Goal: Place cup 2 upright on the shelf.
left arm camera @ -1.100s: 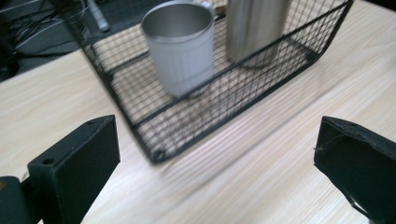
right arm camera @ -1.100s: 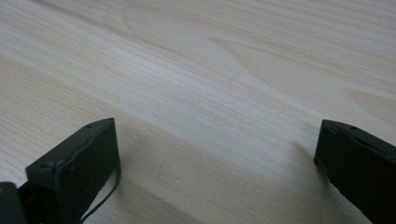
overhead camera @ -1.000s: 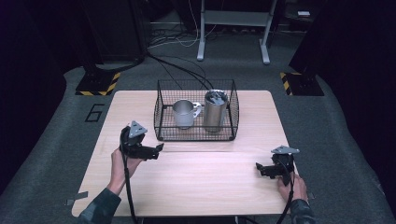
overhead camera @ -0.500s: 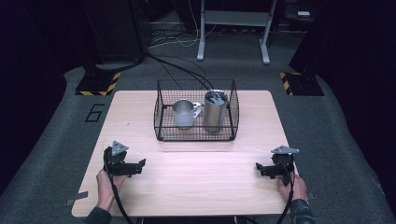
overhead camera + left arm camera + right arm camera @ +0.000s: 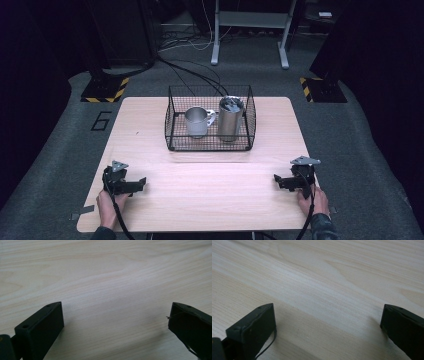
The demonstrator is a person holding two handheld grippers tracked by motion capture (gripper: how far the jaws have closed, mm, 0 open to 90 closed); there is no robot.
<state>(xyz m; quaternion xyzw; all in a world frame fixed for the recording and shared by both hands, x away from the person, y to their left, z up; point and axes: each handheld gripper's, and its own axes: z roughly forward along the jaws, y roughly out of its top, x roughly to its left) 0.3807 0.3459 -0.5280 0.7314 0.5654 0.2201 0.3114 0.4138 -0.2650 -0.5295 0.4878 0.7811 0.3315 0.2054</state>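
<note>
While both grippers rest low over the pale wooden tabletop (image 5: 210, 200), neither has hold of anything. In the high view the left gripper (image 5: 140, 184) sits at the lower left of the frame, held by the person's left hand (image 5: 106, 207), and the right gripper (image 5: 278, 180) sits at the lower right, held by the right hand (image 5: 313, 199); the two point toward each other and lie well apart. In the left gripper view its black jaws stand wide apart with bare wood grain between them, and the right gripper view shows the same: jaws spread wide, nothing between them but wood. At the upper middle of the frame a black wire basket (image 5: 172, 120) stands on the tabletop, well apart from both grippers. Inside it, a metal mug (image 5: 196, 121) with its handle turned right stands just beside a taller metal canister (image 5: 230, 120), both upright.
</note>
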